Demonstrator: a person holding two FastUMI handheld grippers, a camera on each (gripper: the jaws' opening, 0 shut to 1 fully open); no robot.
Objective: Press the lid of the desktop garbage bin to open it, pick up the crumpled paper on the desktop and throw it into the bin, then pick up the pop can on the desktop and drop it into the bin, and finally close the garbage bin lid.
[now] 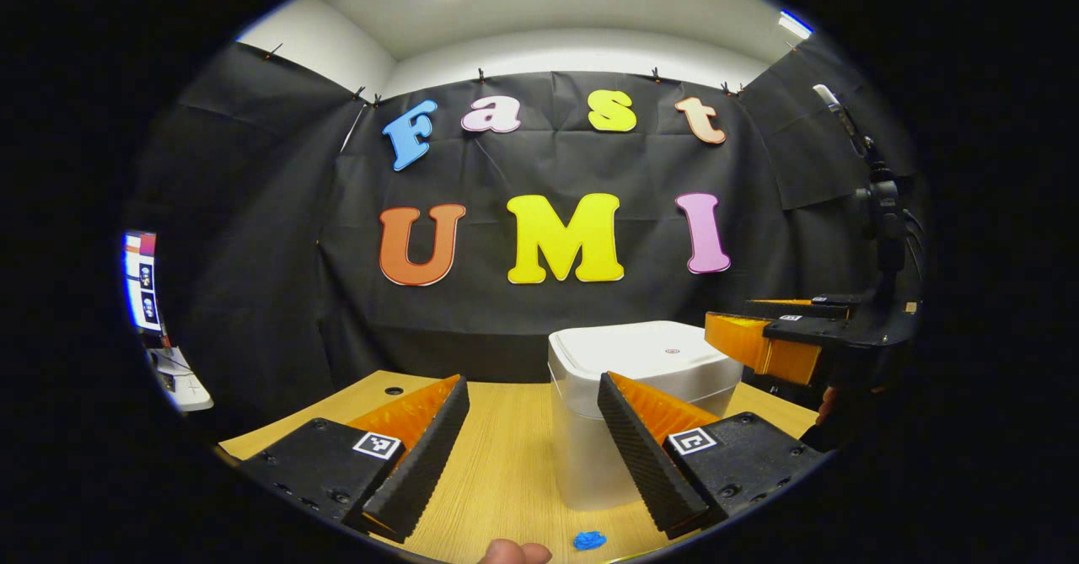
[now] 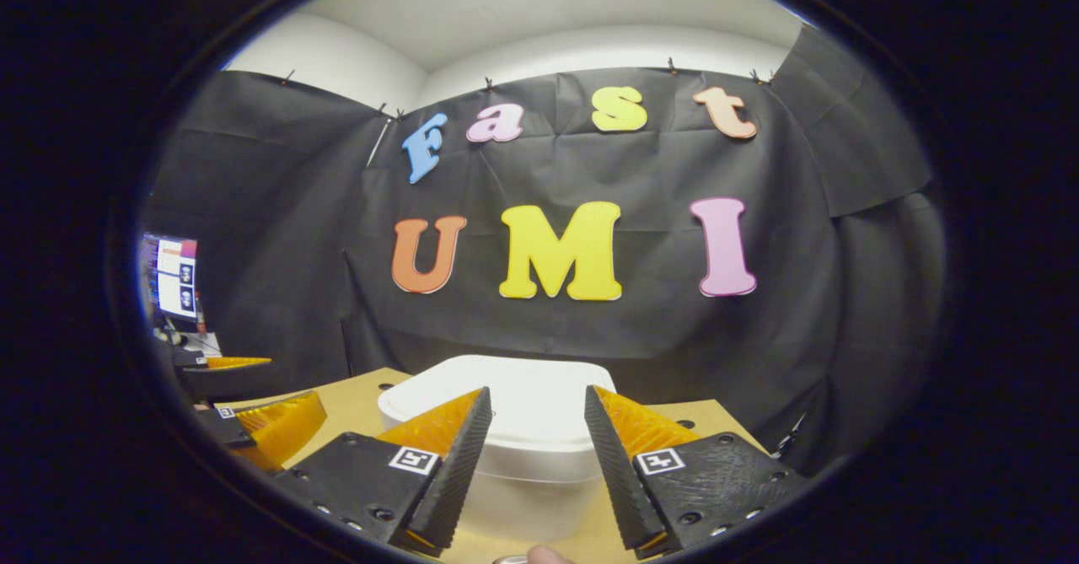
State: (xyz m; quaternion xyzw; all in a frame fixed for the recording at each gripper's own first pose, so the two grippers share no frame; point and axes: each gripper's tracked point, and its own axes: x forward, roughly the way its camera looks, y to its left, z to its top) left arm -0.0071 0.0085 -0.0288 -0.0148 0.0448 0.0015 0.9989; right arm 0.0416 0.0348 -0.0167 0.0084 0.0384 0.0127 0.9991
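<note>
Standing on the wooden table (image 1: pixel 497 471), the white garbage bin (image 1: pixel 641 378) has its lid (image 1: pixel 645 349) down and flat, with a small round mark near the lid's centre. In the left gripper view, the left gripper (image 1: pixel 531 450) hovers above the table with its jaws spread wide and nothing between them; the bin lies just beyond and slightly to the side of its far finger. A small blue scrap (image 1: pixel 589 539), possibly the crumpled paper, lies on the table near the lower edge of this view. The right gripper (image 1: pixel 763 345) appears at the side, level with the bin's lid and just beside it. In the right gripper view, the right gripper (image 2: pixel 531 463) is likewise released and empty, with the bin lid (image 2: pixel 523 400) framed between its fingers. The left gripper (image 2: pixel 270 425) shows farther off. A monitor (image 2: pixel 173 277) glows at the booth's edge.
</note>
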